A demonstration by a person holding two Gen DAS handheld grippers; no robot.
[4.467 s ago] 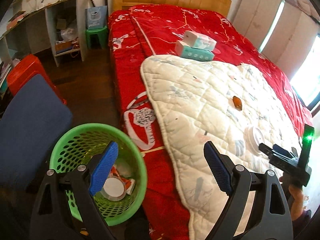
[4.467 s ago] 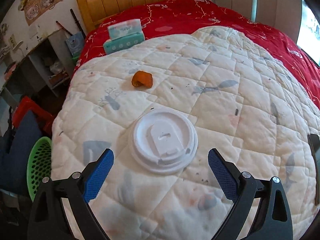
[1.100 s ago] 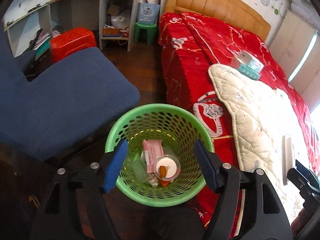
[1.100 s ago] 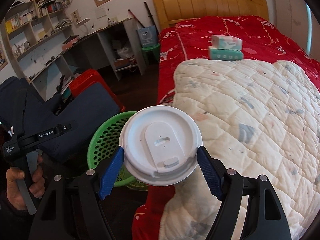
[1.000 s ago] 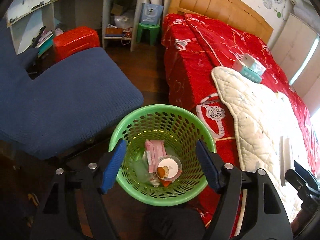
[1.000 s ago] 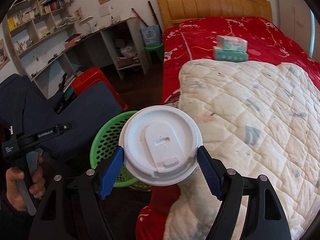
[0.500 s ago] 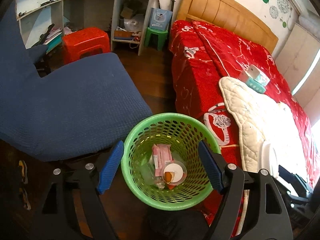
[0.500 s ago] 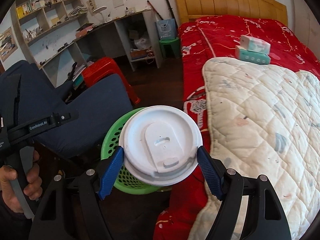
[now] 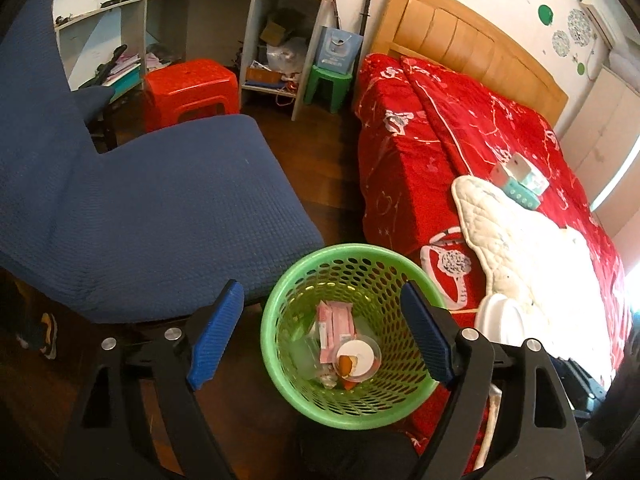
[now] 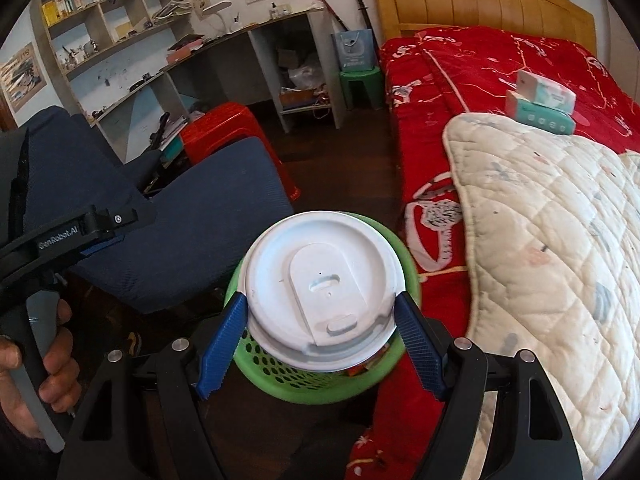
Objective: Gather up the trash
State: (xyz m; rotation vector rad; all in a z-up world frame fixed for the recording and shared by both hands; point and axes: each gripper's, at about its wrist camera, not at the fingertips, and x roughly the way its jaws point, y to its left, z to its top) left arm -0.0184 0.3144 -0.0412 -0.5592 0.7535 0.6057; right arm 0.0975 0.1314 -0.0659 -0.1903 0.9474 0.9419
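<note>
A white plastic cup lid (image 10: 322, 296) sits clamped between the blue pads of my right gripper (image 10: 322, 340), held right over the green mesh bin (image 10: 410, 268) on the floor beside the bed. In the left wrist view the same bin (image 9: 308, 392) holds pink wrappers (image 9: 334, 330), a small clear cup (image 9: 358, 358) and an orange scrap. My left gripper (image 9: 320, 336) hangs above the bin's left side, its jaws opening with nothing between them. The lid's edge (image 9: 500, 320) shows at the right there.
A blue upholstered chair (image 9: 140, 216) stands left of the bin. The red-covered bed (image 9: 460, 140) with a white quilt (image 10: 560, 240) and tissue packs (image 10: 540, 106) lies to the right. A red stool (image 9: 190, 90), green stool and desk shelves are behind. A hand (image 10: 36, 364) grips the left tool.
My right gripper has carried the lid leftward off the quilt to above the bin. The left gripper drew back a little from the bin and its jaws widened.
</note>
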